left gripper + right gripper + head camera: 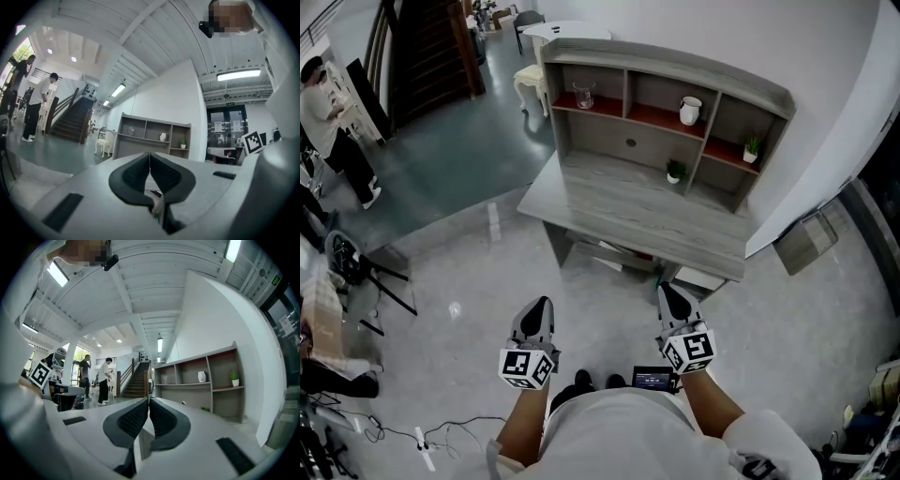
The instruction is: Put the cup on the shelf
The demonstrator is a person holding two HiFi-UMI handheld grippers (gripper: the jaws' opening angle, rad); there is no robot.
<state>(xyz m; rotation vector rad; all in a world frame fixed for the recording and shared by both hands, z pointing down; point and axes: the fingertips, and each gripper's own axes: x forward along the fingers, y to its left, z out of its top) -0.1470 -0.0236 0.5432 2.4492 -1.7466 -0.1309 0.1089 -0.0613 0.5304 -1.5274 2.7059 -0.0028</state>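
Note:
A grey desk with a shelf unit [675,62] stands ahead against the white wall. A clear glass cup [584,95] stands in its left red-floored compartment, and a white jug [690,111] in the middle one. Both show far off in the left gripper view, the glass cup [131,131] and the jug [162,136], and in the right gripper view, the glass cup [164,379] and the jug [201,376]. My left gripper [542,304] [149,154] and right gripper [668,290] [148,400] are held close to my body, well short of the desk, both shut with nothing in them.
Two small potted plants [675,172] [751,148] sit on the desk and the right shelf. A white chair [529,81] and a staircase [431,47] are at the back left, a person [328,122] stands far left, a cardboard box [806,242] lies right, cables [431,436] on the floor.

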